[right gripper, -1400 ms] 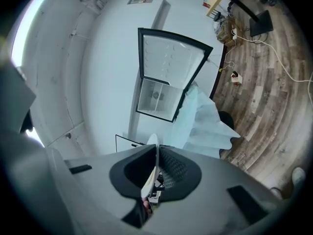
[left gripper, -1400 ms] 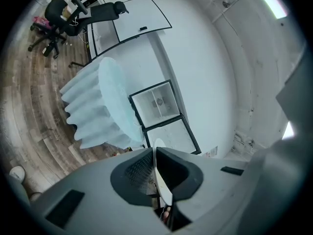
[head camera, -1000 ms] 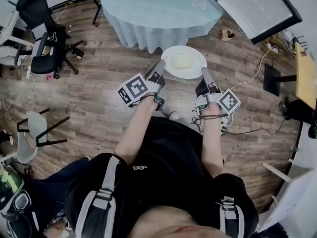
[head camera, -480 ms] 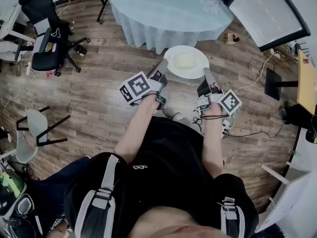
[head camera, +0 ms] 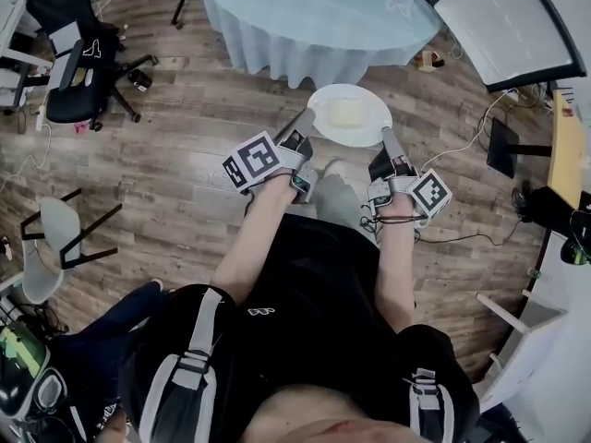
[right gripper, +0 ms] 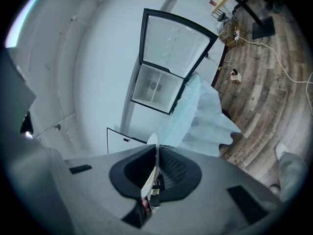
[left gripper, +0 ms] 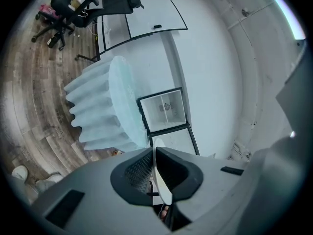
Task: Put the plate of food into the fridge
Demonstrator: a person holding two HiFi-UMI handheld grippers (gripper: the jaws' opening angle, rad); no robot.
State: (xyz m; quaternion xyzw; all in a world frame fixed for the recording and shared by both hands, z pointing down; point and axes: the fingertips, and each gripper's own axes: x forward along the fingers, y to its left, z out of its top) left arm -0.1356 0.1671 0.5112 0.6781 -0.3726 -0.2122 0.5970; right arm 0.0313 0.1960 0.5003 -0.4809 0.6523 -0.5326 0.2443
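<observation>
A white plate with pale yellow food is carried level above the wooden floor, just short of a round table with a light blue cloth. My left gripper is shut on the plate's left rim and my right gripper on its right rim. Each gripper view shows the rim edge-on between the pads: plate in the left gripper, plate in the right gripper. Beyond the table stands a small fridge, its interior open and its door swung wide.
A black office chair stands at the far left and a white chair at the left edge. Cables and a black stand base lie on the floor to the right, beside a wooden desk. A framed whiteboard stands past the table.
Both grippers keep their hold on the plate. The person has stepped forward, one leg swinging in under the plate, and the room has shifted slightly in the head view.
</observation>
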